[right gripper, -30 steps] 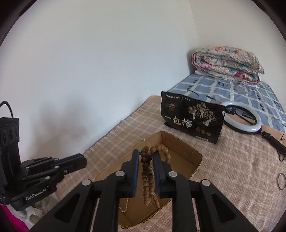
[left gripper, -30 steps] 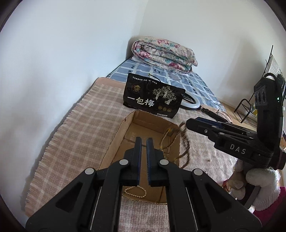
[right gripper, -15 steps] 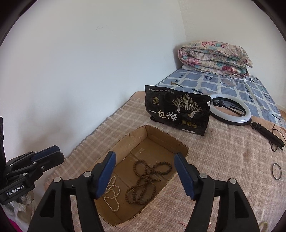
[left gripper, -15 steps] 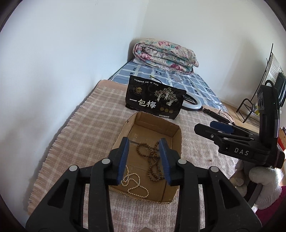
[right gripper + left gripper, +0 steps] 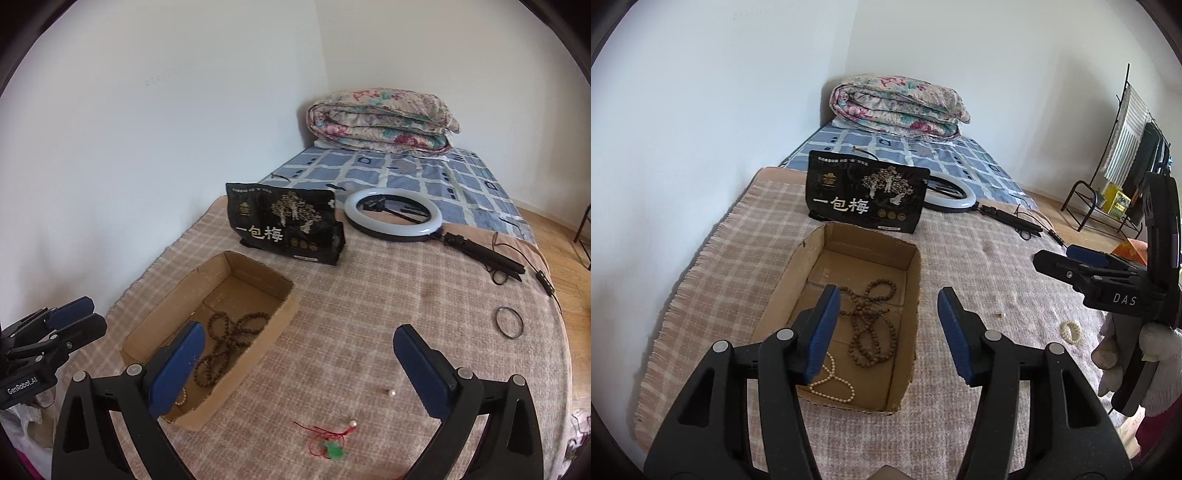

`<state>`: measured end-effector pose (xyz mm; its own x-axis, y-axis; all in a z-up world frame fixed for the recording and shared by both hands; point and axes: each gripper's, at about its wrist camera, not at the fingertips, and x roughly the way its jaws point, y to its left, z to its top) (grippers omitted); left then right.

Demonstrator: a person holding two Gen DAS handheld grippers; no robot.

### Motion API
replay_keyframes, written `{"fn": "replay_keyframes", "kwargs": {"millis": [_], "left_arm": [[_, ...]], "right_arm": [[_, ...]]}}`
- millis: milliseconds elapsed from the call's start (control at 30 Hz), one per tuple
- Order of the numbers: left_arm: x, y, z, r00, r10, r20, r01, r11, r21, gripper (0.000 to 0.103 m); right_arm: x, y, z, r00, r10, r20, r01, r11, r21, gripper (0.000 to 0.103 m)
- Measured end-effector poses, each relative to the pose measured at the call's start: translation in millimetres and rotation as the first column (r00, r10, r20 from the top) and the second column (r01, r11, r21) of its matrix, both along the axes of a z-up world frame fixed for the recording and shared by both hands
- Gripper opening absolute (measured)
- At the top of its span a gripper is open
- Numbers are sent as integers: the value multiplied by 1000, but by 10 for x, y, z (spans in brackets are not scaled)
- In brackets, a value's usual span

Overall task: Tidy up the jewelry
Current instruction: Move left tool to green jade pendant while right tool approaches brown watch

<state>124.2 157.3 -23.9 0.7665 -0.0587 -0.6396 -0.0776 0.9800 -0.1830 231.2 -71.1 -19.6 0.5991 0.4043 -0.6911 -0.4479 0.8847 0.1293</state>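
Note:
An open cardboard box (image 5: 910, 291) (image 5: 258, 332) lies on the checked blanket. Inside it lie a brown wooden bead strand (image 5: 871, 325) (image 5: 225, 339) and a pale bead strand (image 5: 831, 387). My left gripper (image 5: 888, 332) is open and empty above the box's near end. My right gripper (image 5: 295, 365) is open and empty, over the blanket to the right of the box. A red cord with a green pendant (image 5: 328, 441), two loose pearls (image 5: 390, 393), a black ring (image 5: 509, 322) and a pale bead bracelet (image 5: 1070, 331) lie on the blanket.
A black snack bag (image 5: 866, 195) (image 5: 286, 229) stands behind the box. A ring light on a folded tripod (image 5: 393, 216) lies at the back right. A folded floral quilt (image 5: 899, 105) sits at the far end. The wall runs along the left; a metal rack (image 5: 1108, 206) stands at the right.
My right gripper opened and dropped the brown bead strand into the box, then swung right and back. My left gripper opened wide and let the pale bead strand fall into the box.

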Motion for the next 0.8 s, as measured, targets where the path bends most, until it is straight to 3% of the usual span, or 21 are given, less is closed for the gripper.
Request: {"fn": "replay_keyframes", "kwargs": {"millis": [367,600,800], "left_arm": [[151,-639,-246,985,-153,-78,151,988,-34,56],[210,-851,-450,974,-185,-132,176,981,-76,56],[208,-1038,-629,963,-219,-157,212,976,-56,56]], "right_arm": [[-221,-964,4,986,-162,43,162,987,5,103],[-371,-1391,-105,980,-195,39,196,980,-22,103],[-507,-1613,-314,985,-175,5,175,983,-57,103]]}}
